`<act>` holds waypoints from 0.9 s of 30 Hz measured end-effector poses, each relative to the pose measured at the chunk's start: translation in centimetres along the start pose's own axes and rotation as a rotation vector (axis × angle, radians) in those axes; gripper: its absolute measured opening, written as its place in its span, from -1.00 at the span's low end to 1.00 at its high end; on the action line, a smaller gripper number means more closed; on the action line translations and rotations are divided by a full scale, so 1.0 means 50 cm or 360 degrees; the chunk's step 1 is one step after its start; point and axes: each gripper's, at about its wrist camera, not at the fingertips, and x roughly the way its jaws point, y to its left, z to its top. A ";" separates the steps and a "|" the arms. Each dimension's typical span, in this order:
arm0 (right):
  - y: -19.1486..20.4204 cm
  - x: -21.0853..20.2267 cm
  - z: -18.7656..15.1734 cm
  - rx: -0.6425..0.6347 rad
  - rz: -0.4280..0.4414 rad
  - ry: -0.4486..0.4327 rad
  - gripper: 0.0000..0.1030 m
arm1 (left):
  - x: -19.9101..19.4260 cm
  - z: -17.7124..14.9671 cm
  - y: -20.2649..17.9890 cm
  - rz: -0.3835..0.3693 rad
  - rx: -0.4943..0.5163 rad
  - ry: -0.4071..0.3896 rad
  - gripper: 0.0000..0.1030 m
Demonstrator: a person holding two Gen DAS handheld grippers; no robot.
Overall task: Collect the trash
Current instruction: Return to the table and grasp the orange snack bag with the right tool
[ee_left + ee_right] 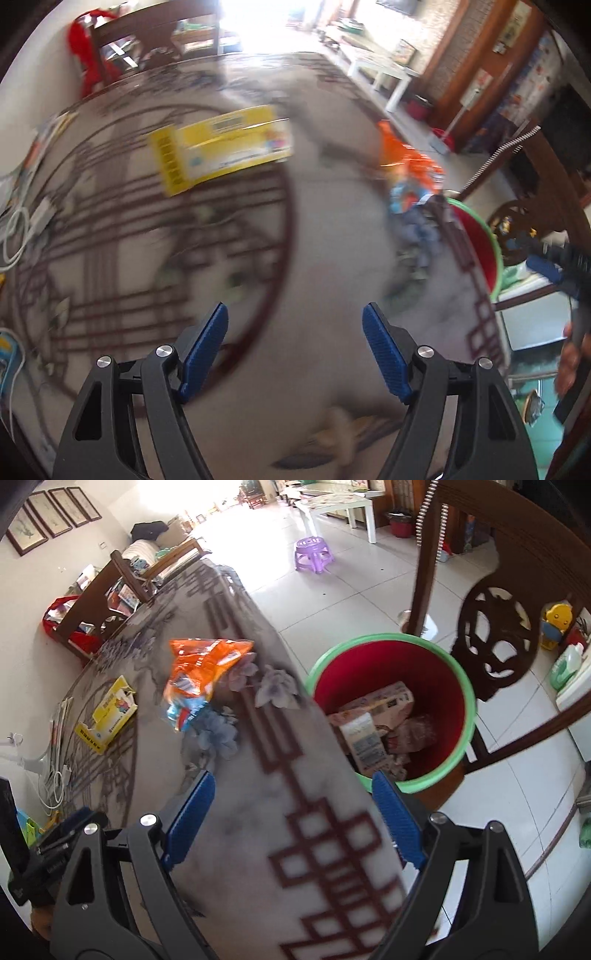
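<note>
Left wrist view: left gripper (pixel 295 350) hangs wide open and empty over the patterned round table (pixel 332 236), yellow box (pixel 221 147) lying ahead and the orange snack bag (pixel 410 173) out by the right edge, likely lining up for a pick. Right wrist view: right gripper (pixel 291 812) also spread, holding nothing, straddling the table rim; red bin (pixel 391 709) stands on the tiled floor just beside the table, part-filled with wrappers, handy for drops, a carved chair (pixel 495 638) behind it.
</note>
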 end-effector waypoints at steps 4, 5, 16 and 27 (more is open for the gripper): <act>0.084 0.069 0.069 0.0009 0.0094 0.0001 0.76 | -0.001 -0.011 0.082 0.0055 -0.0086 -0.0005 0.39; 0.104 0.090 0.088 0.0013 0.0103 0.0002 0.76 | 0.000 -0.010 0.094 0.0063 -0.0104 -0.0011 0.39; 0.236 0.274 0.191 -0.0112 0.0031 0.0195 0.74 | 0.012 0.126 0.156 0.0058 -0.0028 -0.0150 0.56; 0.268 0.278 0.155 -0.0210 0.0201 0.0321 0.04 | 0.140 0.344 0.087 0.0010 0.0571 -0.0014 0.81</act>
